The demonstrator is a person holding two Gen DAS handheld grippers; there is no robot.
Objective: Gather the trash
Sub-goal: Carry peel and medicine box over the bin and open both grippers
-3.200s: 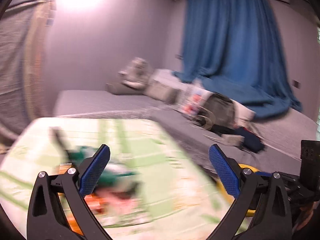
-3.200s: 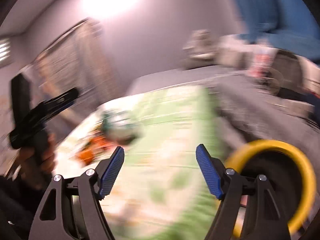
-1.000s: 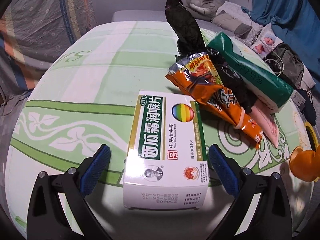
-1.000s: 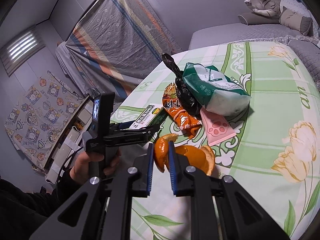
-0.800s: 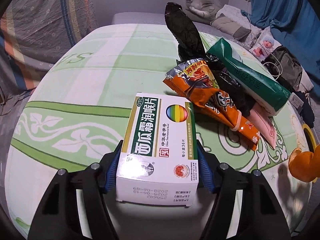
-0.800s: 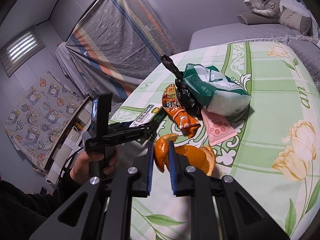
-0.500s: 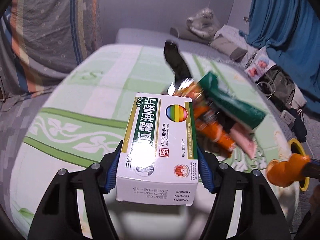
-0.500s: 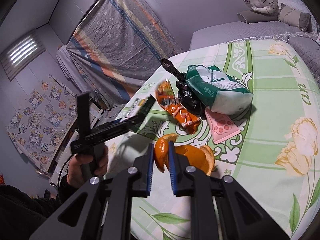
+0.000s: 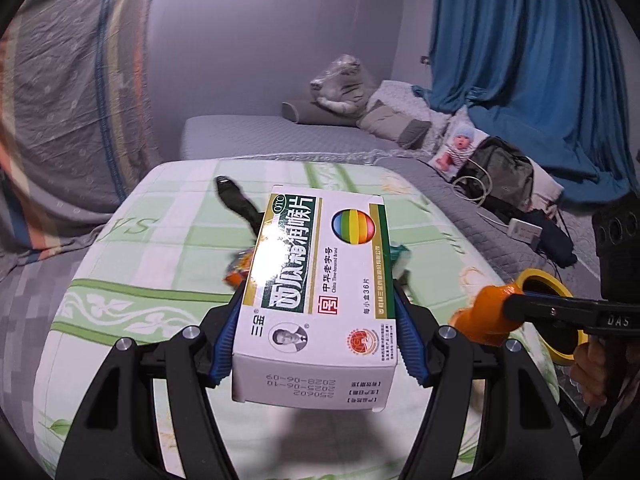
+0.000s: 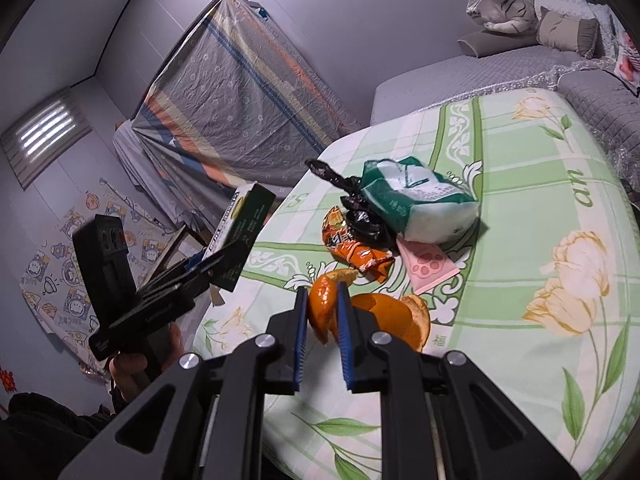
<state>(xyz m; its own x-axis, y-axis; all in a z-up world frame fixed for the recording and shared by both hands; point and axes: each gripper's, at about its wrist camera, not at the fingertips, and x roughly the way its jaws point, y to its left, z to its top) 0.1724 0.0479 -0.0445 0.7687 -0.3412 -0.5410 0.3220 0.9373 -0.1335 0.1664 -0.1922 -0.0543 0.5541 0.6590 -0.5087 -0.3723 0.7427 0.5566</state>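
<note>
Left tongs (image 9: 316, 344) clamp the medicine box (image 9: 320, 280) clear above the surface (image 9: 132, 248); right tongs (image 10: 323, 320) pinch orange peel (image 10: 324, 308), both lifted for carrying to the yellow-rimmed bin (image 9: 538, 278).

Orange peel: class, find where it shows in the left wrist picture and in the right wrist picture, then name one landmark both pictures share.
Left wrist view: orange peel at right, pinched at the right gripper's tip.
Right wrist view: orange peel at centre, between the right gripper's blue fingers.
Shared landmark: the medicine box held in the left gripper.
</note>
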